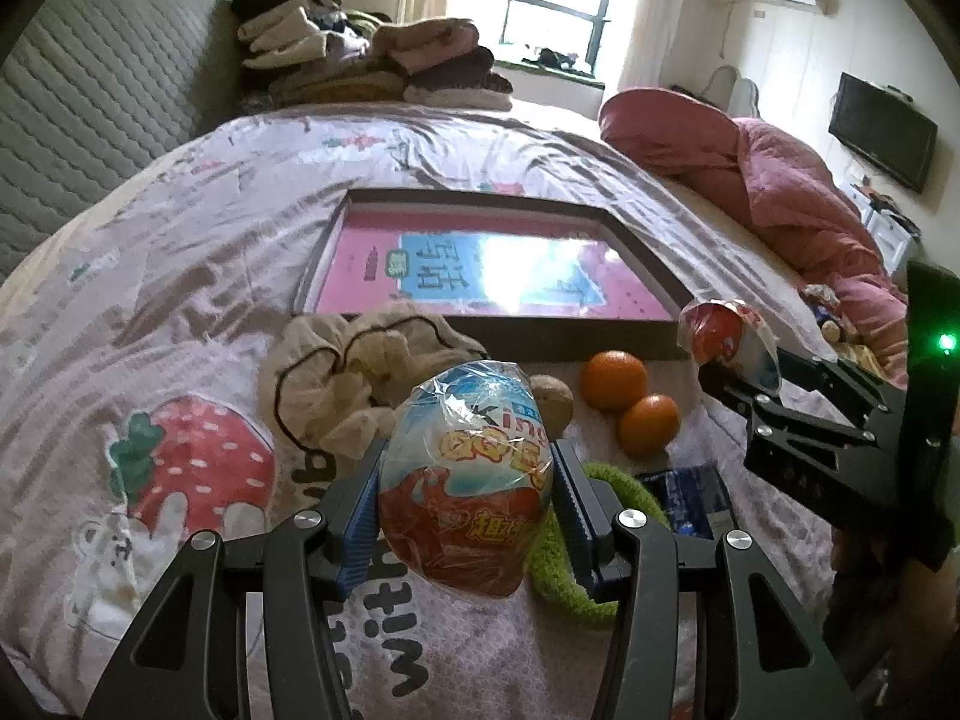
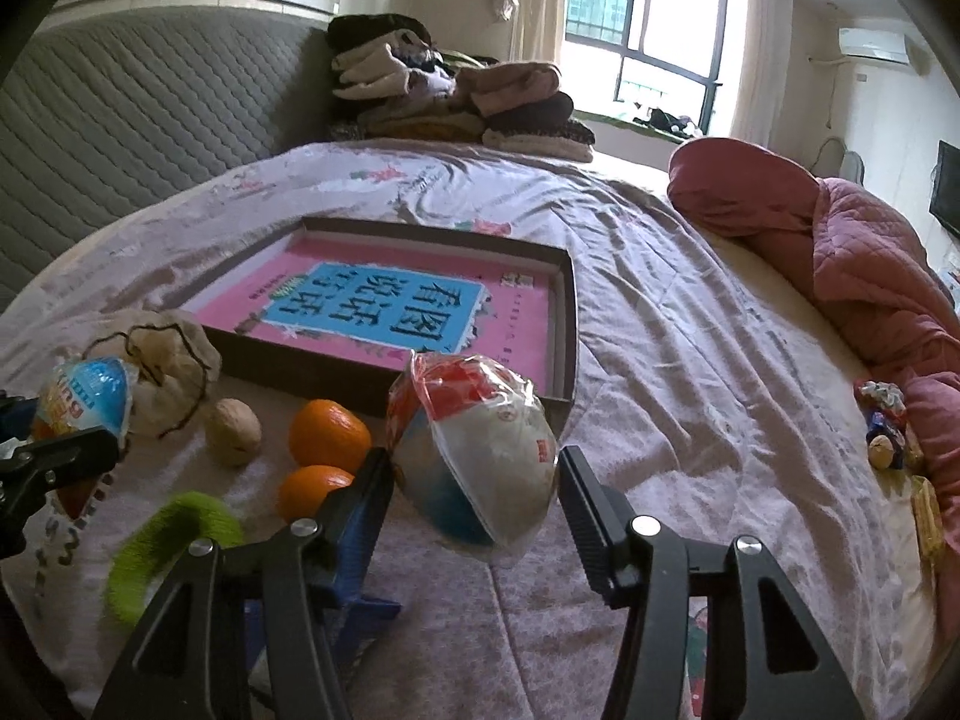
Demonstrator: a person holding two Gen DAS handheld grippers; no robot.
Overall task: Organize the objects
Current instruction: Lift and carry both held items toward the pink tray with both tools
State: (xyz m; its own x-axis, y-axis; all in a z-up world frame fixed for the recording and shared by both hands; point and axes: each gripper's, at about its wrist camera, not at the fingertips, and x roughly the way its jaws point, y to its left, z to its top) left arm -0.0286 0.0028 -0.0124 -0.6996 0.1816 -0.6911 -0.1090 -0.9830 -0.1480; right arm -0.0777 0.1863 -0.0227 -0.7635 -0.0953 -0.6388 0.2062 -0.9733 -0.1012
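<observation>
Chocolate eggs, two of them, are the things in hand, each lifted off the bed; the step reads as carrying both toward the shallow tray.

Left wrist view: the left hand-held gripper (image 1: 467,513) is clamped on a foil-wrapped egg with a blue top (image 1: 465,480), its pads pressing both sides, the egg clear of the bedsheet (image 1: 198,276); beyond lie a drawstring pouch (image 1: 354,372), a walnut (image 1: 555,399), two oranges (image 1: 630,405) and a green hair tie (image 1: 564,564); the tray (image 1: 498,336) with its pink book sits just past them.

Right wrist view: the right hand-held gripper (image 2: 477,483) holds a second egg, white and red (image 2: 480,450), tilted, gripped at its left side, the right pad touching or nearly so; the tray's near wall (image 2: 360,381) is just ahead.

Next, I judge, both eggs need lifting over that wall, setting on the book, then releasing gently.
</observation>
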